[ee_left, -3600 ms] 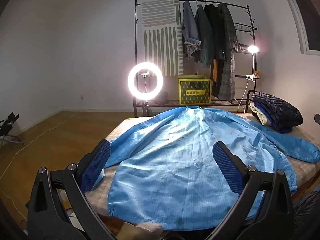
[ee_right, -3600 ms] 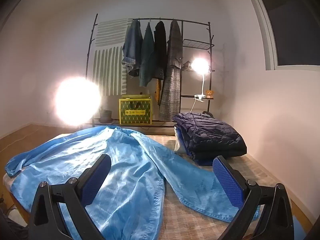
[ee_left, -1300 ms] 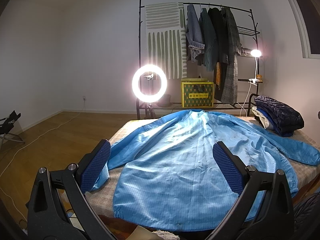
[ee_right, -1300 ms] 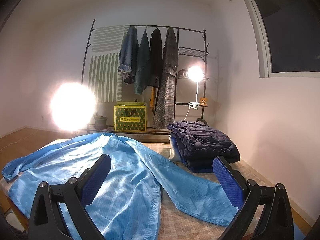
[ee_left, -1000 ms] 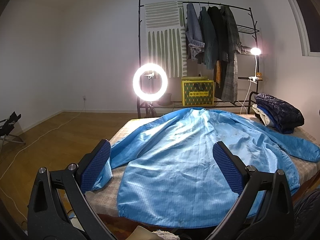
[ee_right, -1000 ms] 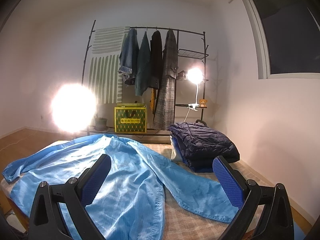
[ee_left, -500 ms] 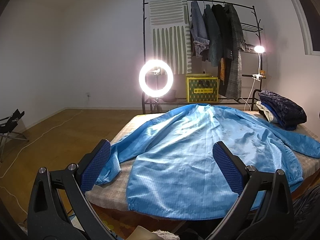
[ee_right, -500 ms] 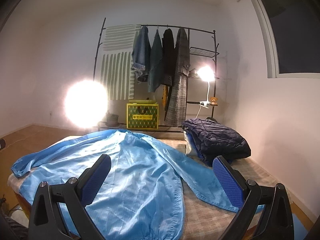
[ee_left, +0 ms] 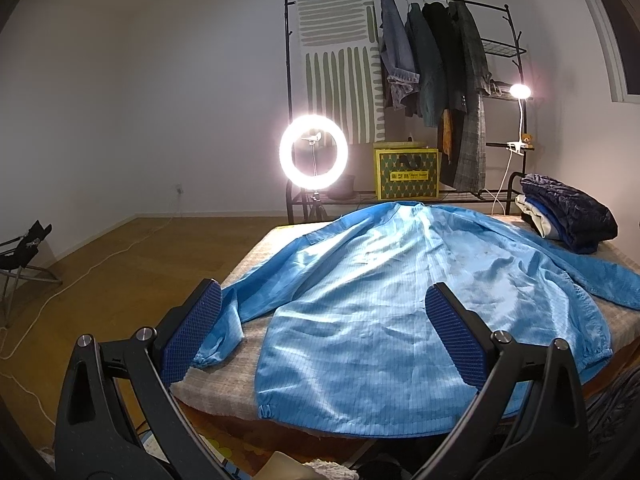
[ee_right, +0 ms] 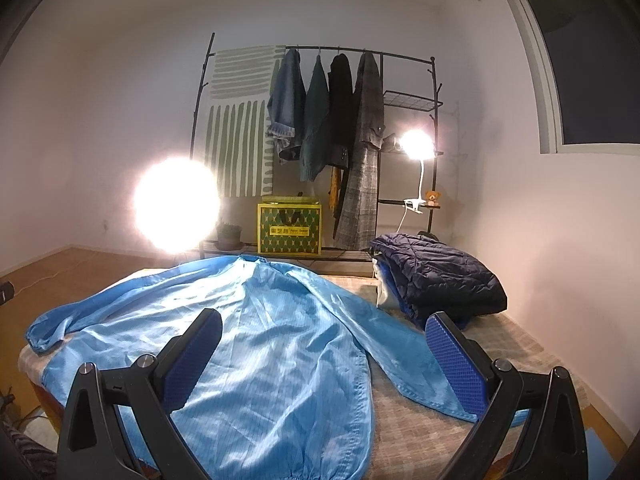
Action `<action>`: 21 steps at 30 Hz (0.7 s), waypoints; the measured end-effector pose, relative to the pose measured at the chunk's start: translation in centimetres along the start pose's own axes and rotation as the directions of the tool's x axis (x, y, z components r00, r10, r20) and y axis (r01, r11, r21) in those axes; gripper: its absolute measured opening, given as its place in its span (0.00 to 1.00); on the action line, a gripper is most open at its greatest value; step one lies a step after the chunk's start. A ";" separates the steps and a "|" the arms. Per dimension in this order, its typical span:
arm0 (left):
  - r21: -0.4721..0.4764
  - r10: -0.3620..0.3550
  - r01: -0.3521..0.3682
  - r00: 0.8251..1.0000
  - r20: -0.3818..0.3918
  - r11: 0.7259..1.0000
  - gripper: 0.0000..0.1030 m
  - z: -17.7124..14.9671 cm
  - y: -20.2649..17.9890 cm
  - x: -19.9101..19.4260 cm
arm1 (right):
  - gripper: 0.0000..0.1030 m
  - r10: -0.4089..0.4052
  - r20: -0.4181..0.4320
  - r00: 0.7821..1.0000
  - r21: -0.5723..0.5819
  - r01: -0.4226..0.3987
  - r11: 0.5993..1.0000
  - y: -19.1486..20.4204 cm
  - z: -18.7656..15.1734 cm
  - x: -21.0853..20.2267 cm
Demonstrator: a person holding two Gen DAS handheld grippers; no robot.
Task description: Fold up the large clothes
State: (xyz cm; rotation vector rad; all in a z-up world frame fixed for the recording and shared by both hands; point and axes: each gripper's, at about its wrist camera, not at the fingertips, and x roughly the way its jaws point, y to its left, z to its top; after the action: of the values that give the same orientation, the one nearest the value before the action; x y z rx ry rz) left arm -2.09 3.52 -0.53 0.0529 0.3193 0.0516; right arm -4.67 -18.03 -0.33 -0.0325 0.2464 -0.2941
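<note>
Left wrist view: blue coat (ee_left: pixel 380 300) (thin, slippery, limp) lies spread on the bed (ee_left: pixel 256 252); both grippers (ee_left: pixel 320 336) (ee_right: pixel 324 356) hover released, hem corners likeliest holds.

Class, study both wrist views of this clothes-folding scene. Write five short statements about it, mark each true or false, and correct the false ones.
1. The blue coat lies spread flat on the bed. True.
2. The left gripper is shut on a sleeve. False: it is open and holds nothing.
3. A folded dark quilted jacket tops a pile beside the coat. True.
4. The ring light is switched off. False: it glows brightly.
5. The right gripper is open. True.
</note>
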 end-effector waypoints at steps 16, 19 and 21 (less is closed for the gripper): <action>-0.007 0.024 -0.025 0.999 -0.031 1.000 1.00 0.8 1.2 3.9 | 1.00 0.003 -0.020 1.000 0.000 -0.003 1.000 0.5 0.3 3.4; -0.003 0.037 -0.037 0.998 -0.045 0.999 1.00 0.9 2.6 5.1 | 1.00 0.019 -0.015 1.000 -0.016 -0.019 1.000 1.3 0.5 4.4; -0.006 0.044 -0.045 0.997 -0.063 0.999 0.98 0.9 3.7 6.1 | 1.00 0.052 -0.019 0.998 -0.018 -0.052 0.998 1.8 0.6 5.1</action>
State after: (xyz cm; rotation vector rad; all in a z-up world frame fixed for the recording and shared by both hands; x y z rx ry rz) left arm 3.84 7.57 -1.35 0.0508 0.3811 0.0986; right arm 0.70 -17.84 -1.06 -0.0418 0.2682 -0.2405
